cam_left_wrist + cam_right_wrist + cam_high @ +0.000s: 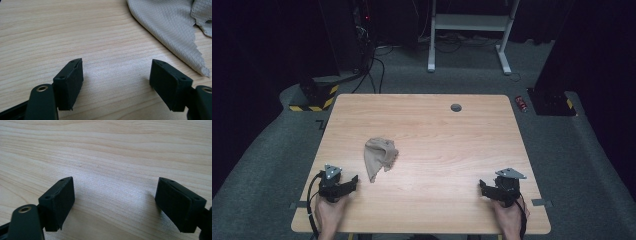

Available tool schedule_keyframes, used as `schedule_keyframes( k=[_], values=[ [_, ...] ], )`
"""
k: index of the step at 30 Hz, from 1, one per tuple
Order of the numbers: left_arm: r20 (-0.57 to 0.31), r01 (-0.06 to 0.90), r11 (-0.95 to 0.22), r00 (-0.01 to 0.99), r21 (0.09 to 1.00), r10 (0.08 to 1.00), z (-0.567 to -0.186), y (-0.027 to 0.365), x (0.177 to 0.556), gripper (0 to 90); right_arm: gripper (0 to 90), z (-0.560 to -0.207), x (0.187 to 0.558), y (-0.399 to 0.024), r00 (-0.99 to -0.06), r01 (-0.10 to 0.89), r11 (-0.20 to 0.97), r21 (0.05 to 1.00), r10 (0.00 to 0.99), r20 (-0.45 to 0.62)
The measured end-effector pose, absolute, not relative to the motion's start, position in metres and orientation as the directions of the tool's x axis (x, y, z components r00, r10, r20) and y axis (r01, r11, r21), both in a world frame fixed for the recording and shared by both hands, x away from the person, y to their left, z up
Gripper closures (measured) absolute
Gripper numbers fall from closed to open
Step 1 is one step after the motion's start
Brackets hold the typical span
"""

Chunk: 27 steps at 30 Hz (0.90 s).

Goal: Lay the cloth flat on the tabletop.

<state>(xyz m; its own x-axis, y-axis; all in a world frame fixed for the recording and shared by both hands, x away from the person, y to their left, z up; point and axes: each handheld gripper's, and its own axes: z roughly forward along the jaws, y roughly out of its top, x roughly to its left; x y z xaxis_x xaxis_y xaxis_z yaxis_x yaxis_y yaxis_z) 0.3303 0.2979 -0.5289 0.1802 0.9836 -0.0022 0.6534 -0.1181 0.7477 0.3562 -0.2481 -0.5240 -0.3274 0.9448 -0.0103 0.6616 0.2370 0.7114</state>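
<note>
A crumpled beige cloth point(379, 157) lies on the wooden table point(437, 130), left of its middle. In the left gripper view the cloth point(172, 27) has a fine diamond weave and reaches down from the top right, one corner ending close to the right jaw. My left gripper point(354, 181) rests near the front left of the table, held by a hand, just below and left of the cloth. Its jaws stand open over bare wood point(116, 72). My right gripper point(482, 187) sits near the front right, open, with only wood point(115, 192) between its jaws.
A small round grommet hole point(456, 107) sits near the table's far edge. Behind the table stand a white desk frame point(469, 30), cables and a yellow-black striped block point(314, 97) on grey carpet. A small red object point(522, 104) lies on the floor at the right.
</note>
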Motion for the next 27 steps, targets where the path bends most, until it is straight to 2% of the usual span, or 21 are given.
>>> schedule_keyframes(
  k=[14,25,27],
  values=[
    [0.001,0.668,-0.133,0.195,0.732,0.981,-0.5293,0.2933,0.3336,14.9,14.8,-0.5239,0.3564,-0.2480,-0.325,0.664,0.238,0.709,0.946,-0.013],
    [-0.003,0.665,-0.122,0.184,0.737,0.983,-0.5288,0.2901,0.3343,18.6,14.6,-0.5239,0.3565,-0.2480,-0.326,0.663,0.239,0.709,0.945,-0.014],
    [-0.045,0.662,-0.095,0.191,0.744,0.981,-0.5281,0.2893,0.3349,19.0,14.6,-0.5239,0.3565,-0.2480,-0.326,0.663,0.239,0.709,0.945,-0.014]
  ],
)
